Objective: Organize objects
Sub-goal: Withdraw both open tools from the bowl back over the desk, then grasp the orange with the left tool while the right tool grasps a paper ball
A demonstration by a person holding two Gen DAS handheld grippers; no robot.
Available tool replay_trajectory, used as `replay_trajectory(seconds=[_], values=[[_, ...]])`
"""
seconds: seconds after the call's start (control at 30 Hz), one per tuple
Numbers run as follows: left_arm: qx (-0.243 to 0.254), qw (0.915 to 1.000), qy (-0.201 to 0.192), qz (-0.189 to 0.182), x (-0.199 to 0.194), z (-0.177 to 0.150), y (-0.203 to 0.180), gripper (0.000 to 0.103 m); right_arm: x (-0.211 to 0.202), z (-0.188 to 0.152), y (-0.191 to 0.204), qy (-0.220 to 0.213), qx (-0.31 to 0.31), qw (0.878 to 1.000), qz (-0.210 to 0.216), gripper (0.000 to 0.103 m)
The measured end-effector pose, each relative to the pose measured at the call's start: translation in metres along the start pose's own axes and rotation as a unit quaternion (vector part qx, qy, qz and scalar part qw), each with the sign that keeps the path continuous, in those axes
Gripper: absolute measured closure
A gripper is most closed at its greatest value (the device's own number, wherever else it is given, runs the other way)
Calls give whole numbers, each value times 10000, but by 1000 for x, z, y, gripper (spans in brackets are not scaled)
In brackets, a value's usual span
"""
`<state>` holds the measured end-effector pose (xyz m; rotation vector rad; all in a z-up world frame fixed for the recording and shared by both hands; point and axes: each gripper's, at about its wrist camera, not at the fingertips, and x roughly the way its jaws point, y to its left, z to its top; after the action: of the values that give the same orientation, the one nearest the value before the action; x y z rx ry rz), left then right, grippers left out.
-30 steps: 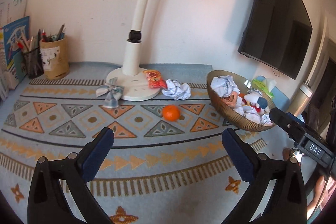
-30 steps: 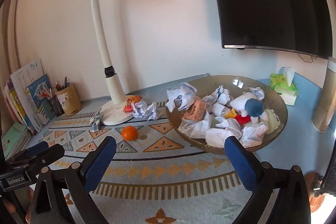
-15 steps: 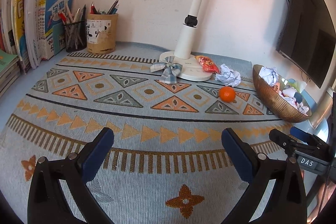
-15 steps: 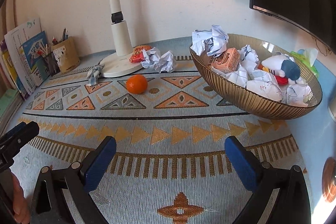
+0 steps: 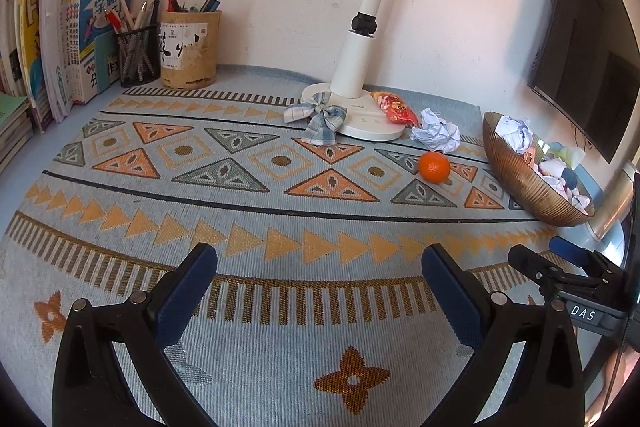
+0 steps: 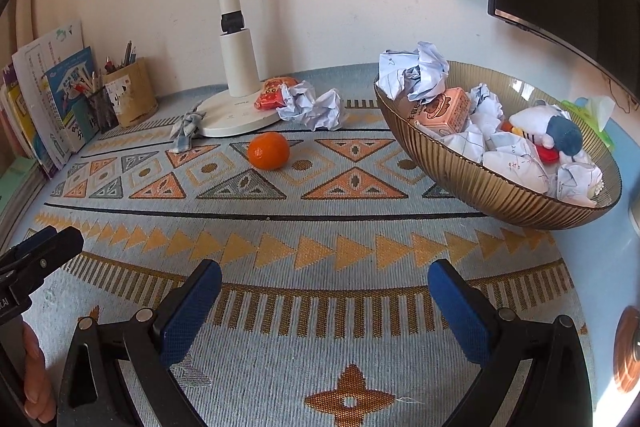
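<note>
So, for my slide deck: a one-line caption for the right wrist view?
Open right gripper hovers over patterned mat, facing orange and bowl of crumpled paper.

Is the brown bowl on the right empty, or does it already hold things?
It holds things. The bowl is piled with crumpled paper balls, a small carton and a plush toy.

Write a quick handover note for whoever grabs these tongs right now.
Left tongs: open, empty, low over the mat.
Right tongs: open, empty, likewise.
Bowl at the right already holds crumpled papers, a small carton and a plush toy.
Loose on the mat: orange, paper ball, red snack packet and plaid bow, both on the lamp base.
Left: likely those four into the bowl.
</note>
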<state>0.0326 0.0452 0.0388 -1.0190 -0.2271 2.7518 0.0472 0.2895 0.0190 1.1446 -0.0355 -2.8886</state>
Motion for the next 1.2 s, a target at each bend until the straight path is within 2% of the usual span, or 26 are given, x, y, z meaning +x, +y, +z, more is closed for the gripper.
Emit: replay_trajectory(seconds=[0.27,0.33,0.4,0.47,0.57,0.63,0.7,0.77,0.8,0.87,0.93,0.97,1.03,1.07,1.1,1.17,1.2], values=[[66,10000,48,13,1,1,-1,1,0,-1,2,19,-15,10000,-23,0],[216,9996,131,-122,2,3,-4,1,3,0,2,128,-50,9999,38,0],[394,9987,236,-221,3,7,-9,1,10,4,2,360,-40,9991,197,0],[681,9969,278,-283,4,15,-15,1,13,12,-4,606,222,9970,423,0],[1145,9928,155,-300,3,33,-23,1,5,34,-9,487,598,9932,872,0],[1207,9919,233,-326,10,52,-21,1,9,51,-7,587,734,9903,1025,0],[1078,9929,287,-421,19,66,-18,1,23,67,-8,993,1092,9824,1141,0],[1115,9913,358,-603,29,72,-25,1,30,90,-9,1056,1355,9737,1496,0],[1183,9897,393,-707,35,72,-30,1,32,105,-6,994,1252,9768,1426,1],[1263,9873,489,-826,48,68,-44,1,37,140,5,967,637,9897,844,1],[1386,9845,585,-899,61,63,-61,2,55,172,20,1259,-326,9894,643,1],[1426,9831,641,-948,69,62,-68,4,67,184,28,1456,-827,9843,553,1],[1399,9801,835,-1137,86,63,-80,8,95,195,37,1845,-1721,9676,119,2],[1315,9793,936,-1222,96,65,-83,11,108,196,40,2013,-2048,9579,-2,10],[1229,9788,1027,-1274,106,66,-85,13,121,195,39,2202,-2252,9491,19,24],[1082,9771,1173,-1410,123,68,-88,25,141,191,40,2503,-2447,9367,43,33],[1009,9769,1234,-1423,131,69,-89,27,150,188,42,2589,-2560,9314,23,33]])
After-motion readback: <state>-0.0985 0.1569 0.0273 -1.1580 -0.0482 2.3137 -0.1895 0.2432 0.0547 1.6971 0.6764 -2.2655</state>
